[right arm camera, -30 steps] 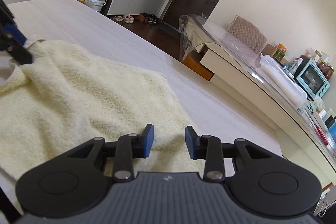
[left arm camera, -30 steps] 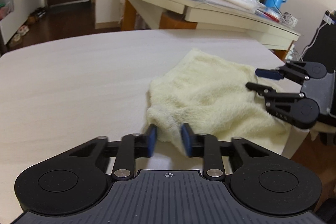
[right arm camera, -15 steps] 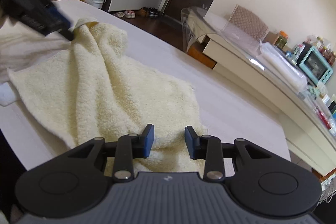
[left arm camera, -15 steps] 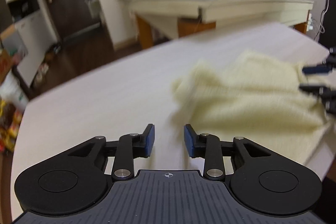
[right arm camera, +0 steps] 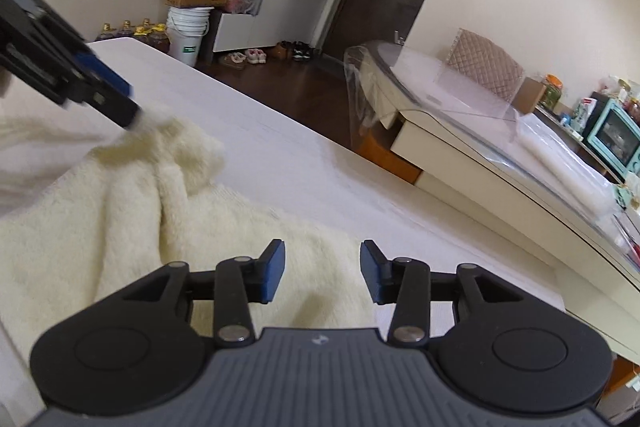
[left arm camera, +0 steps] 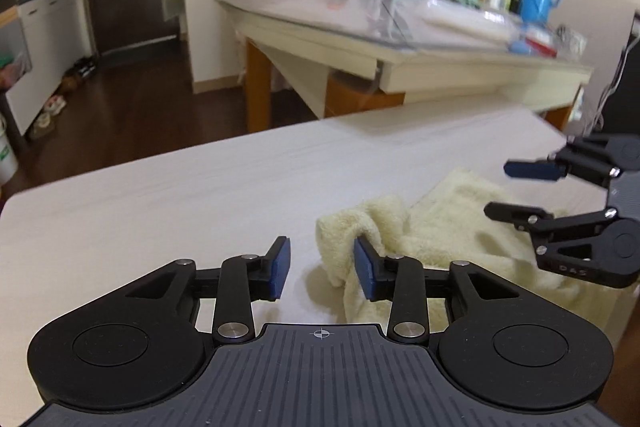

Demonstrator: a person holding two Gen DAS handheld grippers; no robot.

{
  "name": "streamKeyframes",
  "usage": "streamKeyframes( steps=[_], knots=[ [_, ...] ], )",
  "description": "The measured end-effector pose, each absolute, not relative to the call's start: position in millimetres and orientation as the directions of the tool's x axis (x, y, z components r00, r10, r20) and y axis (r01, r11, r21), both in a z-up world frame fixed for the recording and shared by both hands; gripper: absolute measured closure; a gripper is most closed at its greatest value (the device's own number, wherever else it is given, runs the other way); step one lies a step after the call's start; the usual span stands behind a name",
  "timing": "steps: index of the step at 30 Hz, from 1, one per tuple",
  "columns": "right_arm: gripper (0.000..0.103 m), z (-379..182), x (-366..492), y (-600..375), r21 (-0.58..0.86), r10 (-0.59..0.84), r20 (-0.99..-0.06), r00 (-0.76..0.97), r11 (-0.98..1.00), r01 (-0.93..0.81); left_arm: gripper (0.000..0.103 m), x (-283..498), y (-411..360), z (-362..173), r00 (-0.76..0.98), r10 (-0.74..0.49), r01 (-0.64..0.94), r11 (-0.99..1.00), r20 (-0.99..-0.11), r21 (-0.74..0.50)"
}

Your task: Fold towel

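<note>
A pale, whitish table (left arm camera: 168,195) with a faint grain fills the middle of both views. A cream terry towel (left arm camera: 448,227) lies rumpled on it, at lower right in the left wrist view and at lower left (right arm camera: 120,219) in the right wrist view, reaching the table's near edge.

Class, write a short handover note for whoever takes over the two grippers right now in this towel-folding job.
Left gripper: jaws have just been opening, nothing between the pads; a bunched towel corner lies beside its right finger.
Right gripper: jaws have just been opening, hovering over the towel's edge, gripping nothing.
Towel: cream, rumpled on the white table, near its edge, one end heaped up.
Done: no neat fold shows.
Left: flatten it, grip the corners, fold.
</note>
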State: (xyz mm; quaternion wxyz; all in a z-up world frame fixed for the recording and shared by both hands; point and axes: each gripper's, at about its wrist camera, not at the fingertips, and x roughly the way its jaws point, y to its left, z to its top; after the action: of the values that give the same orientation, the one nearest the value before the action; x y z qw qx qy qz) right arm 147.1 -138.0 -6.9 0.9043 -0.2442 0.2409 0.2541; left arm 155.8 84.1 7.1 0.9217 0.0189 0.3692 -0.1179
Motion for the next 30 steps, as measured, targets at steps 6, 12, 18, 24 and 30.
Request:
streamKeyframes(
  steps=[6, 12, 18, 24, 30],
  knots=[
    [0.057, -8.0, 161.4, -134.9, -0.3, 0.356, -0.564, 0.745, 0.753, -0.586, 0.052, 158.5, 86.6, 12.4, 0.698, -0.276, 0.237, 0.96, -0.66, -0.151],
    [0.058, -14.9, 177.6, -129.5, -0.273, 0.378, -0.579, 0.722, 0.745, -0.609, 0.087, 167.2, 70.5, 2.4, 0.684, -0.233, 0.246, 0.966, -0.691, -0.082],
    [0.072, -21.8, 183.9, -134.0, -0.326, 0.294, -0.59, 0.752, 0.765, -0.555, 0.088, 145.5, 83.4, -2.6, 0.693, -0.158, 0.199, 0.98, -0.704, -0.025],
    [0.069, -24.6, 186.4, -158.0, -0.356, 0.2, -0.575, 0.793, 0.811, -0.464, 0.081, 120.8, 103.7, -14.4, 0.671, -0.083, 0.145, 0.989, -0.736, 0.02],
    [0.065, -19.5, 172.4, -166.5, -0.336, 0.226, -0.561, 0.796, 0.817, -0.469, 0.066, 124.1, 105.3, -0.4, 0.71, -0.071, 0.133, 0.991, -0.701, 0.035]
  ],
)
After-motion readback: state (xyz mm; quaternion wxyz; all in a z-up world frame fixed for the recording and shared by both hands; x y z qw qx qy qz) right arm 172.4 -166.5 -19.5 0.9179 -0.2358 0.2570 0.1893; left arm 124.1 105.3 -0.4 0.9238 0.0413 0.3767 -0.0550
